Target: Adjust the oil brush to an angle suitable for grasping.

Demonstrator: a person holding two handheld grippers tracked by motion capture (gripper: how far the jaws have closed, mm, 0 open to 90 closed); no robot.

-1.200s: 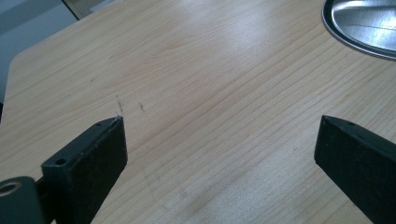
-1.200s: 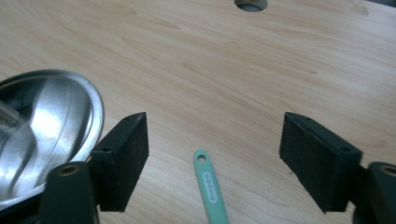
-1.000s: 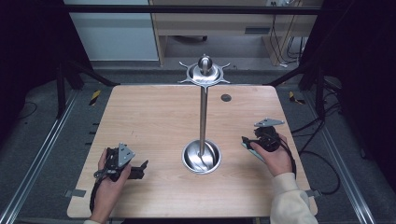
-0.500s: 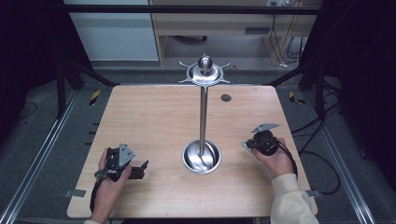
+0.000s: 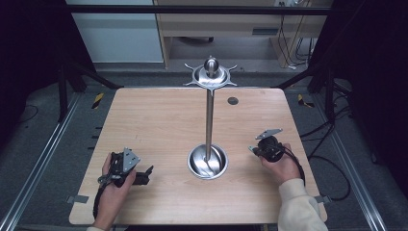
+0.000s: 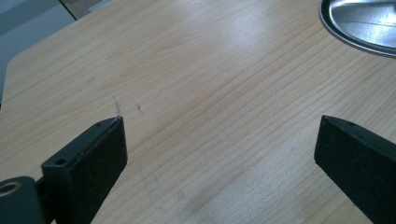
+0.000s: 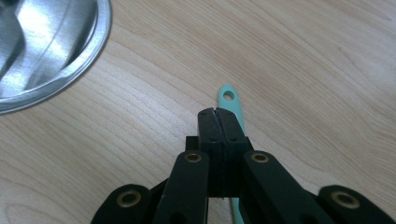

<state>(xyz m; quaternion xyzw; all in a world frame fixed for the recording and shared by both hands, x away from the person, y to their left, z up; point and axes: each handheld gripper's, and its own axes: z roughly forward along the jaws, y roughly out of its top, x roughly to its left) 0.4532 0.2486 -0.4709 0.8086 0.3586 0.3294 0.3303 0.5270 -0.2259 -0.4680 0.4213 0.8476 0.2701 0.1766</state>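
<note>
Right hand-held gripper (image 7: 217, 115) clenches on a teal handle (image 7: 229, 100) at the stand's (image 5: 208, 115) 3 o'clock.

The right jaws have just been closing and now meet, with the thin teal handle running between and under them; its holed end pokes out ahead of the tips, low over the wooden surface (image 5: 159, 120). The left hand-held gripper (image 5: 144, 174) rests at the stand's 8 o'clock, jaws spread wide and released, nothing between them. The stand's steel base (image 5: 208, 161) sits between both hands.
</note>
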